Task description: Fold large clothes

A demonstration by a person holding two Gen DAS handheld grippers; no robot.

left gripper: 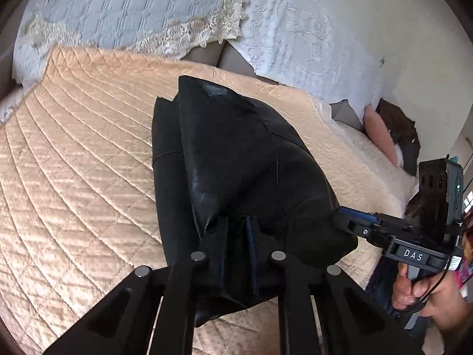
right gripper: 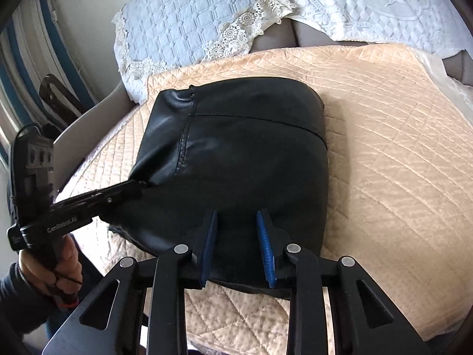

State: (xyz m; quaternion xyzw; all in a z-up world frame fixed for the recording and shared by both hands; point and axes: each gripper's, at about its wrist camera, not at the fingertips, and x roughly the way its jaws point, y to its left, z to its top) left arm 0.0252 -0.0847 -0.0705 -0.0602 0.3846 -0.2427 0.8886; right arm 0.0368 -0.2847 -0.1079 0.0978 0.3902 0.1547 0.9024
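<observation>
Left gripper is clamped on the near hem of the black leather garment, with a fold of the material pinched between its nearly closed jaws. In the right wrist view the same gripper bites the garment's left near corner and lifts it slightly off the quilt. Right gripper stands with its jaws partly apart, astride the near edge of the garment; the blue pads flank the leather, but whether they press on it cannot be told from either view.

Location: the garment lies already doubled on the peach quilted cover, roughly central, its far folded edge toward the lace-trimmed blue-white bedspread at the cover's back edge. A hand holds the left tool; another hand holds the right.

Probable hazards:
- Uneven lift. If only the left side is secured, raising both tools would likely drag one corner and skew the fold.
- Slip. Leather appears smooth and heavy; a shallow bite may pull free under its weight.
- Layer separation. Several layers meet at the near hem; gripping only the top one would probably open the stack
- Cover drag. The satin quilt could bunch under the garment if it is slid rather than lifted
</observation>
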